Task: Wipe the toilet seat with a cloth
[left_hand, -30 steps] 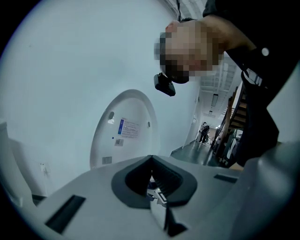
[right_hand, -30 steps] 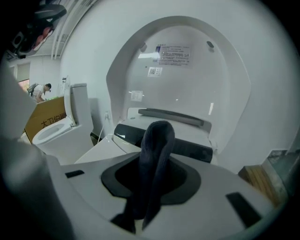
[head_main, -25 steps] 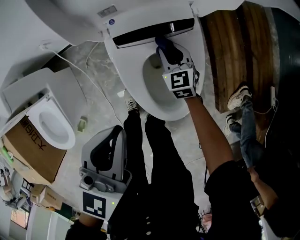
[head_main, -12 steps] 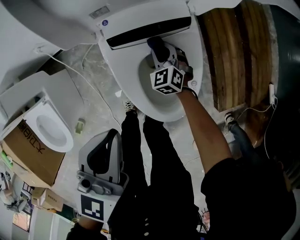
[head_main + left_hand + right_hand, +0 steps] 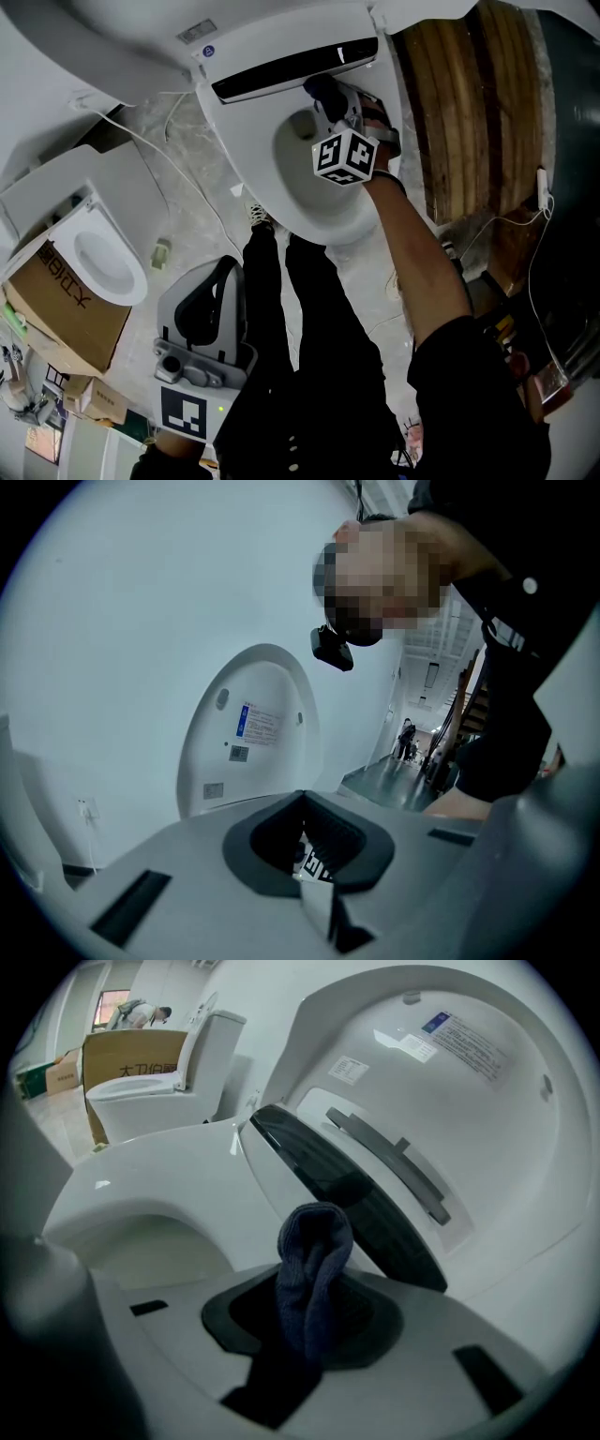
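Note:
A white toilet has its lid (image 5: 112, 37) raised, and its seat (image 5: 251, 159) rings the bowl. My right gripper (image 5: 328, 101) is shut on a dark blue cloth (image 5: 322, 89), which it holds at the seat's rear, right next to the black strip (image 5: 281, 70). In the right gripper view the cloth (image 5: 314, 1251) sticks up out of the right gripper (image 5: 309, 1312), with the seat (image 5: 169, 1185) and black strip (image 5: 347, 1194) just beyond it. My left gripper (image 5: 232, 270) hangs low by my legs, shut and holding nothing. The left gripper (image 5: 305, 841) points at the raised lid (image 5: 248, 733).
A second toilet (image 5: 98, 248) stands at the left on a cardboard box (image 5: 56, 300). A white cable (image 5: 159, 141) runs over the marble floor. Wooden boards (image 5: 469, 103) lie right of the toilet. My legs (image 5: 309, 309) stand in front of the bowl.
The right gripper slid the cloth a little left, then back right along the seat's rear. Another person's legs at the right have gone from view. The left gripper stayed put.

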The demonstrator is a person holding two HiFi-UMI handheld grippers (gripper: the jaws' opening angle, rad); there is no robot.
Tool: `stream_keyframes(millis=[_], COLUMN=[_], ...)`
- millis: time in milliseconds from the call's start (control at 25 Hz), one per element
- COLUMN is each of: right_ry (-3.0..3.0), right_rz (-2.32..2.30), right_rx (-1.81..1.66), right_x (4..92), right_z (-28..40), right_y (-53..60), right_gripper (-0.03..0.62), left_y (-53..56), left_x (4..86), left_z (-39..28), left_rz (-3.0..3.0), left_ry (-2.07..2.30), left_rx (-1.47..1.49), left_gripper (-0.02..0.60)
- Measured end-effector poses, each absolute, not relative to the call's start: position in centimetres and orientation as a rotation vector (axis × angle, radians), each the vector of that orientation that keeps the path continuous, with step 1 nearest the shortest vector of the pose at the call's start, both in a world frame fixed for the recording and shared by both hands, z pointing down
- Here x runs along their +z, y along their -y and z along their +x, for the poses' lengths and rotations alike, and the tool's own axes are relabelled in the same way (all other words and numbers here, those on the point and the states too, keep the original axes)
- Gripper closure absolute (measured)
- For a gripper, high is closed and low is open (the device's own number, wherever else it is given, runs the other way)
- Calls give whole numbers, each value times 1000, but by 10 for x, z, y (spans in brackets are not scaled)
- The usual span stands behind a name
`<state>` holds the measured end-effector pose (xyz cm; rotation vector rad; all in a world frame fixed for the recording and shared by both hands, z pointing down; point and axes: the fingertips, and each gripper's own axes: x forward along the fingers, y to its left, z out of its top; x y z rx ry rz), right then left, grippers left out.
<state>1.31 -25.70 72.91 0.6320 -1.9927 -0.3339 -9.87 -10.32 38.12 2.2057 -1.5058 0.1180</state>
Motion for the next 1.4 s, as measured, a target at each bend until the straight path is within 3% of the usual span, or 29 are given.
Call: stream_keyframes(millis=[560,1400], right_ry=[1923,1711], right_rz=[661,-66], right_rx=[-199,-831], right_x=[725,728], right_z=[84,99], right_y=[296,287], right_gripper=[477,497], left_y=[106,95], left_x=[374,370], left_z=[-91,-89], left_rz=[2221,2211], left_ry=[1494,1508], left_rx=[115,105], left_gripper=[571,571])
